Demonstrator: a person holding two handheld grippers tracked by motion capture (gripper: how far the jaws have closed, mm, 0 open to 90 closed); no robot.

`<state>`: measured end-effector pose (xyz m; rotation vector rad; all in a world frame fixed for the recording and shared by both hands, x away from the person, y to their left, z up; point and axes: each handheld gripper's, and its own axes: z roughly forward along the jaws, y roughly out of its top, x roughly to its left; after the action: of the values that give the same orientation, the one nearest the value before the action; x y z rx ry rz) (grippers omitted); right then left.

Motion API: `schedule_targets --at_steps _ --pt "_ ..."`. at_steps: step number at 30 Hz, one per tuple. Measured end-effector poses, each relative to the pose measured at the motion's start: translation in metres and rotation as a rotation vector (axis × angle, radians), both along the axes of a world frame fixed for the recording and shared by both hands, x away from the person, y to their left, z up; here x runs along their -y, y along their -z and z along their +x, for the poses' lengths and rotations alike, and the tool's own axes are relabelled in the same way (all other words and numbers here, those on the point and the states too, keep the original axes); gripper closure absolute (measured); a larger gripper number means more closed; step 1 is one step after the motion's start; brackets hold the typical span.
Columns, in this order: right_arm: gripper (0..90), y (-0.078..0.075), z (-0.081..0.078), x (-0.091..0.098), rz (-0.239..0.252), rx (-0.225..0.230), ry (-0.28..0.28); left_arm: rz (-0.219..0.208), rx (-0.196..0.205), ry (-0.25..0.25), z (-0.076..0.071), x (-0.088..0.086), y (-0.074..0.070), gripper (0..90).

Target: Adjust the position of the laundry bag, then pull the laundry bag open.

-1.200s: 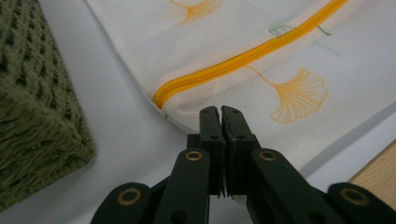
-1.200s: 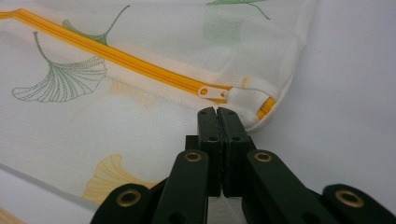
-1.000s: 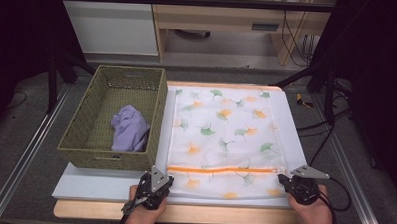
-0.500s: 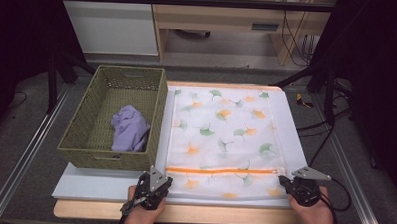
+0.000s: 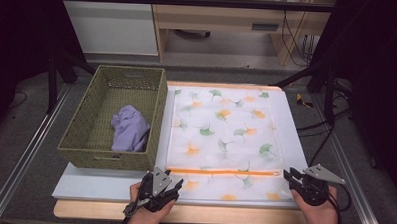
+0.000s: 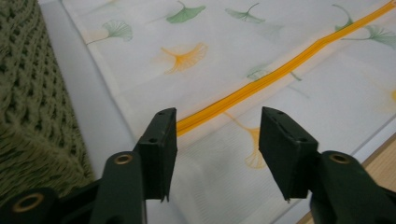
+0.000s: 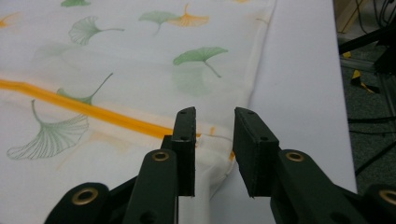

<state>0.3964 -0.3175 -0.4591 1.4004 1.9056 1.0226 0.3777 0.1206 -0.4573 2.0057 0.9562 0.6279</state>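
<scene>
The thin white ginkgo-print fabric bag with an orange zipper point(image 5: 225, 138), judged light, limp and slippery, lay flat; the left gripper point(image 6: 217, 154) and right gripper point(image 7: 214, 154), jaws just opening and empty, flanked its zipper ends, the likeliest holds.

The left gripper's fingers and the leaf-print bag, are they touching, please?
Cannot tell. In the left gripper view the fingers stand apart above the leaf-print bag, pressing on nothing, but their tips are cut off below, so neither contact nor gap shows.
</scene>
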Motion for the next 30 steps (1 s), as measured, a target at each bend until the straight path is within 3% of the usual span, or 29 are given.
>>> schedule_targets --at_steps 4,9,13,16,19,22,24,30 --pt "63.2 0.001 0.004 0.004 0.012 -0.002 0.030 -0.020 0.000 0.017 0.000 0.006 -0.001 38.6" --pt "53.8 0.004 0.008 0.004 0.026 -0.026 0.015 -0.036 0.001 0.035 -0.002 0.009 -0.002 29.5" --pt "51.4 0.003 0.011 0.001 0.039 -0.037 0.002 -0.026 0.011 0.049 -0.004 0.011 -0.005 24.2" --pt "49.2 0.003 0.011 0.003 0.031 -0.026 -0.002 -0.070 0.045 0.069 -0.006 0.014 -0.012 18.2" --pt "46.4 0.005 0.011 0.006 0.053 -0.049 0.014 -0.090 0.058 0.098 -0.005 0.024 -0.017 11.0" --pt "40.2 0.008 0.013 0.011 0.081 -0.067 0.024 -0.095 0.054 0.121 -0.001 0.035 -0.020 10.3" --pt "38.2 0.008 0.013 0.013 0.099 -0.070 0.021 -0.076 0.042 0.145 0.004 0.043 -0.019 8.4" --pt "52.7 0.011 0.014 0.012 0.090 -0.069 0.010 -0.067 0.024 0.185 0.028 0.067 -0.020 8.6"
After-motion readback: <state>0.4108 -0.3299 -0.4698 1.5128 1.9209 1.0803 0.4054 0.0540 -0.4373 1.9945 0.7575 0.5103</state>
